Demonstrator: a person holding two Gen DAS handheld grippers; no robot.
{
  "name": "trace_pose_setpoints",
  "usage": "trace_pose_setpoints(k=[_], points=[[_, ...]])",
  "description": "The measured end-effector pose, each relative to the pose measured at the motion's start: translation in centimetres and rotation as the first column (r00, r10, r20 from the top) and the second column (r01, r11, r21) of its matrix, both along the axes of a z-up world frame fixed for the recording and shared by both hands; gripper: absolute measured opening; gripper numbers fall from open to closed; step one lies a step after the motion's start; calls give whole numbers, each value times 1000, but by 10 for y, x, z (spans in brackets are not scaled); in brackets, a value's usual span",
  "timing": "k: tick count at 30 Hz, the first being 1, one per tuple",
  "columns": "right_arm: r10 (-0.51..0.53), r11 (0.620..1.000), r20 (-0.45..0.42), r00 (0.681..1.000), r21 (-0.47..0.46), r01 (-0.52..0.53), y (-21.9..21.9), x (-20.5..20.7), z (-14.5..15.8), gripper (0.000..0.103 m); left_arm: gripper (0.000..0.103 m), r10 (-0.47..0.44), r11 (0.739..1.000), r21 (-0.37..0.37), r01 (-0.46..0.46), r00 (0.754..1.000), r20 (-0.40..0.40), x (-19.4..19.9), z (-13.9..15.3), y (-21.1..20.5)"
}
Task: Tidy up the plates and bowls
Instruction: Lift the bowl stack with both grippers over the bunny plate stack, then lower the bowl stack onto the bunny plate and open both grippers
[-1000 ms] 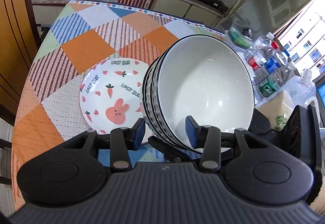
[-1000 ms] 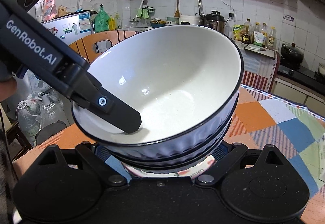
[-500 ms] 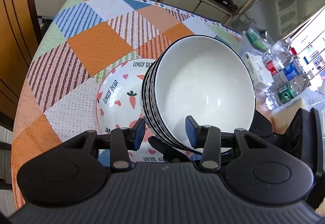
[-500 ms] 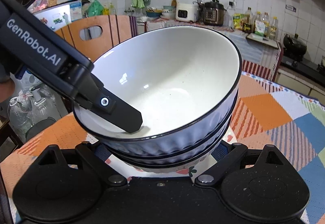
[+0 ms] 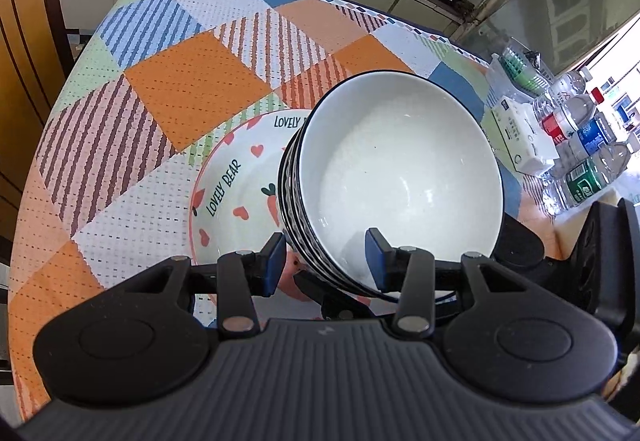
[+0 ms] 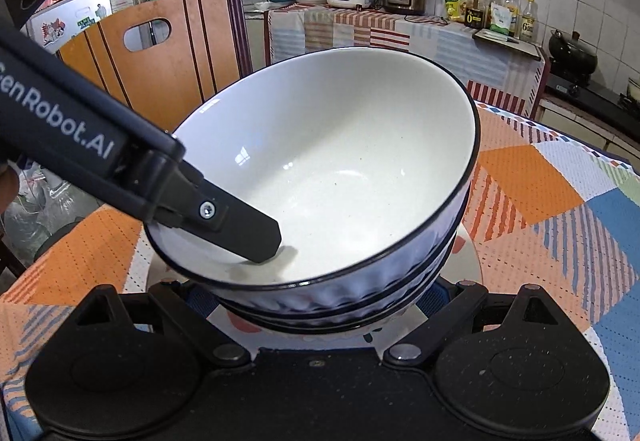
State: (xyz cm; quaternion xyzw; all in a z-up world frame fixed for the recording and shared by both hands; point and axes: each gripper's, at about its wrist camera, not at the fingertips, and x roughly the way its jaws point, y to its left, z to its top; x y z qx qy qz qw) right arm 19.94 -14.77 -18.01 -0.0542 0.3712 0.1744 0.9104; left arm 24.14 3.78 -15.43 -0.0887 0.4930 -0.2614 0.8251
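Above the patchwork tablecloth (image 5: 192, 97): stack of nested white bowls (image 5: 396, 177) with dark rims and ribbed outer walls, tilted, top bowl holding nothing but one finger. Beneath the stack, partly covered: rabbit plate (image 5: 236, 185), lettered "LOVELY BEAR", printed with hearts and carrots, lying flat on the cloth; whether the lowest bowl touches it, cannot tell. Left gripper (image 5: 326, 261): jaws part-open, straddling the near rim of the stack, one blue pad outside the ribbed wall, the other inside the top bowl; firmness of contact not discernible. Right gripper (image 6: 320, 293): jaws spread wide to either side of the stack's base, fingertips hidden under the bowls, grip not discernible. Far right edge of table: plastic bottles (image 5: 580, 145) and a white box (image 5: 520, 137).
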Motion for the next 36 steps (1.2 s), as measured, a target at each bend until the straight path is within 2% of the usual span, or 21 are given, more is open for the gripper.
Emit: trace_pose_setpoints(k=[9, 16, 22, 25, 27, 30, 36], points=[[-3, 1000, -28, 1000, -7, 3, -1, 8, -1, 97, 41, -1, 1000, 13, 1, 1000, 1, -1, -7, -3], [-14, 999, -29, 999, -44, 13, 3, 8, -6, 97, 42, 10, 1000, 26, -11, 999, 46, -9, -8, -8], [-42, 999, -45, 998, -35, 41, 2, 9, -6, 96, 43, 39, 999, -17, -38, 999, 37, -4, -10, -3], [-50, 996, -43, 998, -73, 47, 6, 7, -6, 96, 43, 42, 999, -16, -42, 998, 48, -5, -10, -4], [-56, 993, -30, 998, -106, 52, 9, 2, -5, 97, 44, 49, 999, -4, -48, 997, 61, -6, -10, -6], [-59, 993, -44, 997, -110, 54, 8, -4, -2, 97, 45, 61, 998, 11, -62, 995, 84, -10, -5, -6], [-103, 991, -35, 994, -90, 99, 2, -19, 12, 97, 46, 66, 993, 83, -79, 987, 147, -34, 23, -2]])
